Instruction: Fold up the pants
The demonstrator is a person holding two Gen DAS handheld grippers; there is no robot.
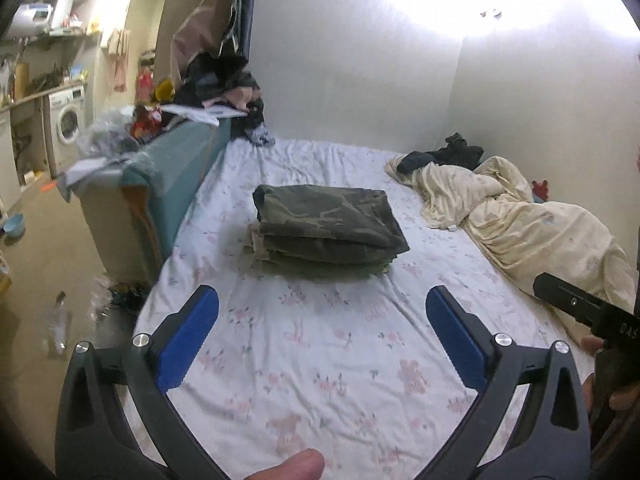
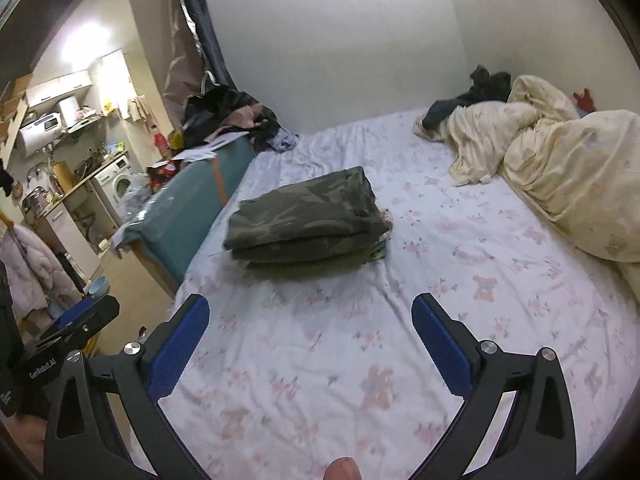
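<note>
The bed (image 1: 320, 360) fills most of both views, its floral sheet (image 2: 360, 360) wrinkled but bare in front, with a cream duvet (image 2: 560, 184) heaped along the far side against the wall. A teal sofa back (image 1: 180, 172) piled with clutter borders the other edge. The camouflage pants (image 1: 326, 226) lie near the middle of the sheet, already folded into a compact, squared stack of several layers, well apart from both tools. The cloth looks soft and fairly thick, likely limp if lifted by one layer, so any further hold is best taken low on the stack's edge, pinching all layers together. The left gripper (image 1: 322, 308) and the right gripper (image 2: 310, 314) both stand spread wide with nothing between their blue pads (image 2: 438, 344)
</note>
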